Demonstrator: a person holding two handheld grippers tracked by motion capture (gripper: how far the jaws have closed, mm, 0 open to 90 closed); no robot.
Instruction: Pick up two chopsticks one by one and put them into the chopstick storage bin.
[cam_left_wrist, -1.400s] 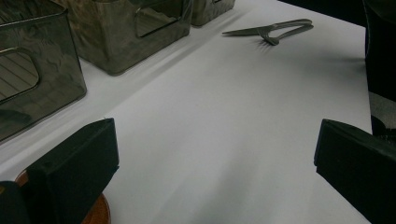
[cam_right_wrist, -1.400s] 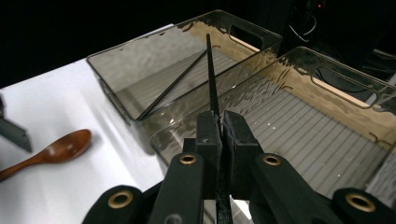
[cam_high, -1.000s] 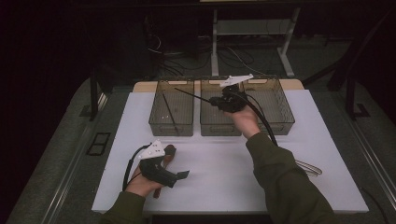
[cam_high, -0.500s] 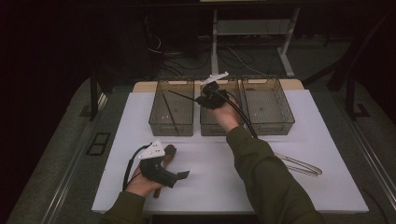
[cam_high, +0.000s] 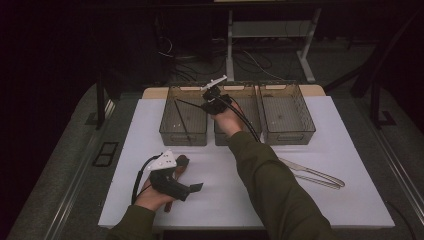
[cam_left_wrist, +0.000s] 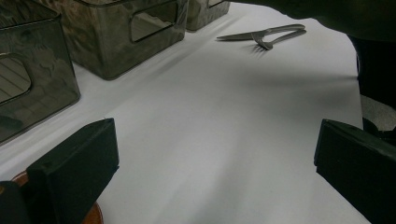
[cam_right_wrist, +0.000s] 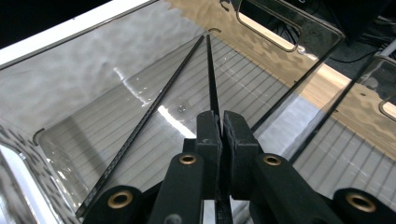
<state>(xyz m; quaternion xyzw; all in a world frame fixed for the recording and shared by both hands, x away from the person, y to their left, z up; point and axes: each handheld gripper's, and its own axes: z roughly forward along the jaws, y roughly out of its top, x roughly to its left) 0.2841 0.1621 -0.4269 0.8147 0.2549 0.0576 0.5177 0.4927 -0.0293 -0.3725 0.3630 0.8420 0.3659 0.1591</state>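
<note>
1. Three bins stand side by side in a row along the far part of the bench (cam_high: 350, 200): left bin (cam_high: 183, 120), middle bin (cam_high: 250, 107), right bin (cam_high: 286, 114).
2. One chopstick (cam_high: 183, 125) lies inside the left bin, leaning lengthwise.
3. A second chopstick (cam_high: 189, 104) is clamped in the right gripper (cam_high: 212, 100), above the boundary between the left and middle bins; its free end reaches over the left bin.
4. A knife and fork (cam_high: 312, 174) lie together on the bench, in front of the right bin, to the right of the person's right forearm.
5. The left gripper (cam_high: 172, 182) rests on the near left part of the bench, in front of the left bin, fingers (cam_left_wrist: 77, 175) spread apart.
</note>
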